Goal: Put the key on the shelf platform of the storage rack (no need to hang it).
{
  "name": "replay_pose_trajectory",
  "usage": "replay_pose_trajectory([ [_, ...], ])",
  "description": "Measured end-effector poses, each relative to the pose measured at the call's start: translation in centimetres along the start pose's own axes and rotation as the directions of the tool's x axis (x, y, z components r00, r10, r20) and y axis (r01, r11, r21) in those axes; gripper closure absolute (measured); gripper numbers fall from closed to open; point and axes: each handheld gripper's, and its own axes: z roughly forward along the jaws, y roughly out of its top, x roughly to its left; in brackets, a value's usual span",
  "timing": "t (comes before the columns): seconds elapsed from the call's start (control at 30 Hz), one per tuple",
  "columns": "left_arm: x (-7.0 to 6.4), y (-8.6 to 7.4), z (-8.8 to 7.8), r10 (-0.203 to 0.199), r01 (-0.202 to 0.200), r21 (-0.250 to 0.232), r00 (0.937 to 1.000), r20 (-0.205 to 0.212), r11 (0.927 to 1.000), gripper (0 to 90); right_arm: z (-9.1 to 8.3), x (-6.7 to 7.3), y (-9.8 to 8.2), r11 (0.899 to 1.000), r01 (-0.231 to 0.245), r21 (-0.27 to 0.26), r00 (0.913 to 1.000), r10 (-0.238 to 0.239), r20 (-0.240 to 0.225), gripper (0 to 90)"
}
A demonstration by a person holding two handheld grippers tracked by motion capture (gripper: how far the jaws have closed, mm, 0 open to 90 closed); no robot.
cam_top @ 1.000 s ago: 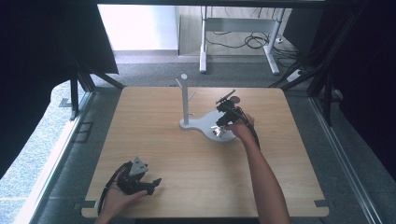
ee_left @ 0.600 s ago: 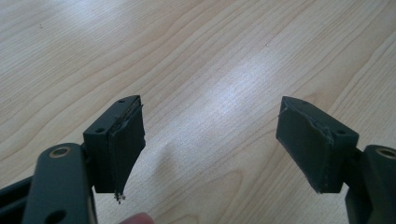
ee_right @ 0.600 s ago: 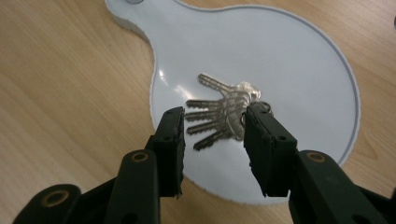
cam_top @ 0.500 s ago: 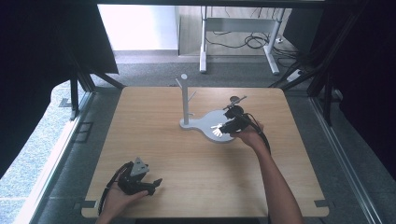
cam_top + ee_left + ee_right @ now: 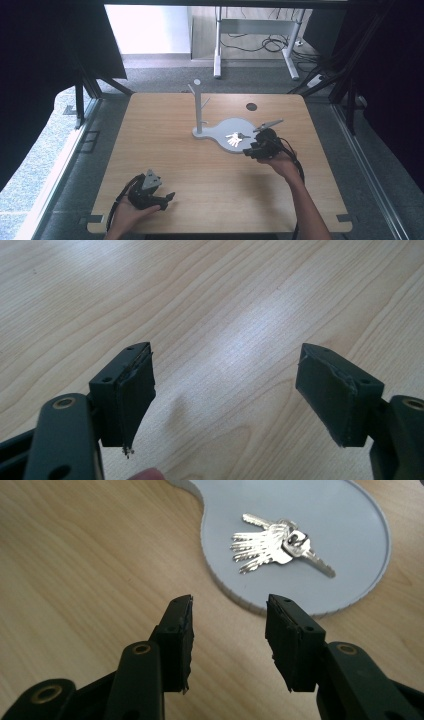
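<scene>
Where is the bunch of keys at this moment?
The bunch of keys lies on the round part of the grey tray, right of the table's centre in the high view, just beyond the open right gripper.

A bunch of silver keys [image 5: 272, 545] lay flat on the round tray end of a pale grey stand [image 5: 350, 525]. The keys were joined on one ring and fanned out, most blades pointing one way and one key pointing the opposite way. In the high view the keys [image 5: 236, 138] sat near the middle of the tray, apart from its raised rim. The stand [image 5: 225, 131] rested on the far half of the wooden table [image 5: 210, 175], right of centre. Its narrow end carried an upright post [image 5: 198, 107] with short side pegs and a round top. Nothing hung on the pegs.
</scene>
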Motion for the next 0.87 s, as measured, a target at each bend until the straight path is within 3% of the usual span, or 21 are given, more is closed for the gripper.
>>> replay_pose_trajectory([
  [0.33,-0.3,0.1,0.3,0.004,-0.004,0.006,1.0,0.004,1.0,23.8,-2.3,0.3,-5.0,0.998,-0.028,-0.06,0.9996,0.029,0.002,53.2],
  [0.57,-0.3,0.0,0.3,0.003,-0.003,0.009,1.0,-0.001,1.0,23.8,-2.6,0.3,-8.5,0.996,-0.053,-0.069,0.9984,0.054,0.015,52.9],
  [0.73,-0.4,0.1,0.5,0.01,-0.01,0.019,0.9999,-0.002,0.9998,23.7,-2.3,-0.3,-9.2,0.993,-0.069,-0.095,0.9975,0.07,0.006,50.3],
  [0.87,-0.6,0.1,0.7,0.013,-0.013,0.02,0.9999,-0.002,0.9997,23.6,-1.9,-0.7,-9.4,0.994,-0.065,-0.087,0.995,0.071,0.069,46.1],
])
